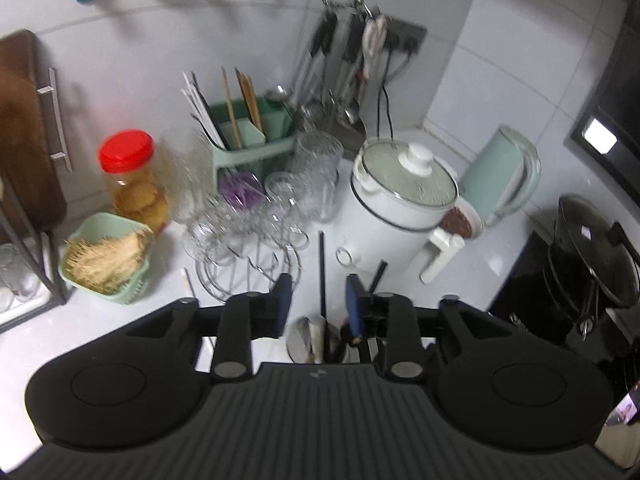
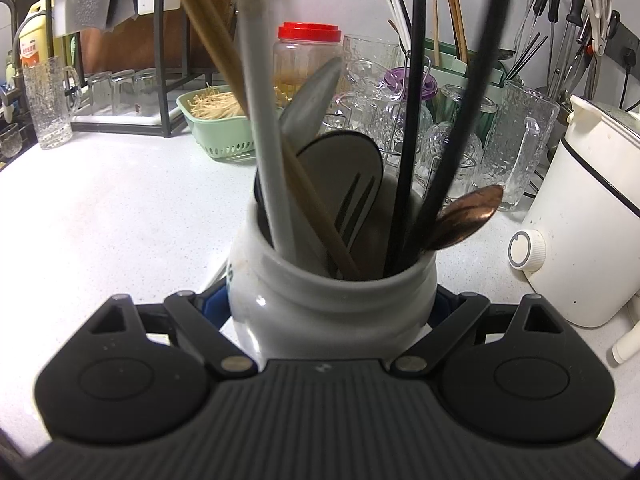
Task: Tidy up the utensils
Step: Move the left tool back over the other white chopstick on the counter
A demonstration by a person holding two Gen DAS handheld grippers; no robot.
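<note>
The right gripper [image 2: 332, 312] is clamping the grey ceramic jar [image 2: 332, 304], crammed with utensils, between its fingers. The left gripper [image 1: 318, 300] is hovering with fingers apart, straddling a black chopstick [image 1: 321, 276] rising from that jar below.

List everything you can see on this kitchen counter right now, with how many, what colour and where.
ceramic jar: one, grey-white, between the right fingers, holding utensils
black chopstick: one, rising between the left fingers
copper spoon: one, in the jar, right side
slotted spatula: one, grey, in the jar
green caddy: one, by the back wall, holding chopsticks
red-lidded jar: one, clear, left of the glasses
glass mugs: several, clear, around a wire rack
green basket: one, holding pale sticks, front left
electric pot: one, white, right of the glasses
kettle: one, pale green, behind the pot
hanging tools: several, on the wall
left gripper: open around the chopstick
right gripper: around the jar, grip unclear
</note>
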